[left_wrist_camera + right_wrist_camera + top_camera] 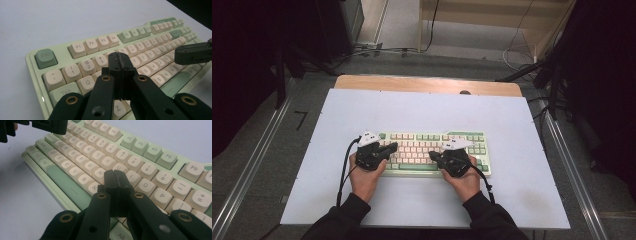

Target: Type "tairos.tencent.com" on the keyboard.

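Pale bench (422,107) (wood strip at far edge) sat on grey floor (262,145); keyboard (432,145) lay centred. Left claw (393,146) and right claw (432,155) were clamped shut, holding nothing, over keys.

High view looks forward and down from the near side over the whole tabletop (422,107); both gripper views sit close, low over the keyboard (434,152), sharing its middle keys from opposite ends.

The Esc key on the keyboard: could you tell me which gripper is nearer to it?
Left. The left gripper, jaws shut, hovers over the keys a few rows from the Esc key; the right gripper, also shut, hangs over the middle letter keys of the keyboard.
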